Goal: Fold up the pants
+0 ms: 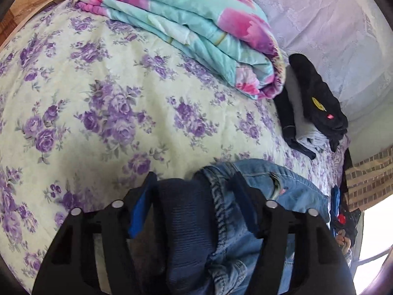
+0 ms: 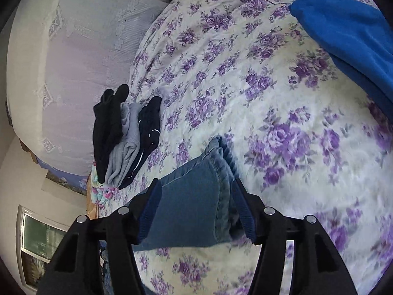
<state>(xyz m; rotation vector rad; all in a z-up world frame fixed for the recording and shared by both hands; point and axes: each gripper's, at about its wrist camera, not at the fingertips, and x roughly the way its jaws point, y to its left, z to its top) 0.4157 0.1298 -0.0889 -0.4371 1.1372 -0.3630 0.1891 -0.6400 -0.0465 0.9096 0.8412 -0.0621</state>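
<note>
Floral bedspread [image 1: 98, 93] under everything, folded clothes [image 1: 312, 108] off by the edge. We've got the jeans [image 1: 258, 179] lifted over it, left gripper [image 1: 194, 191] pinching the waistband, right gripper [image 2: 194, 196] pinching a bunched hem. Thick denim could slip out of either pinch, and then the fold would land crooked.

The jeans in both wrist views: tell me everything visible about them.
The jeans are blue denim, faded in places, with stitched seams and a dark ribbed knit band, apparently the waistband. The left hand-held gripper is shut on the waist end, bunched and hanging between its fingers; a small tear with a pink spot shows beside it. The right hand-held gripper is shut on layered hemmed edges, likely the leg cuffs. The denim is held above the purple-flowered bedspread; whether any part touches it cannot be told.
</note>
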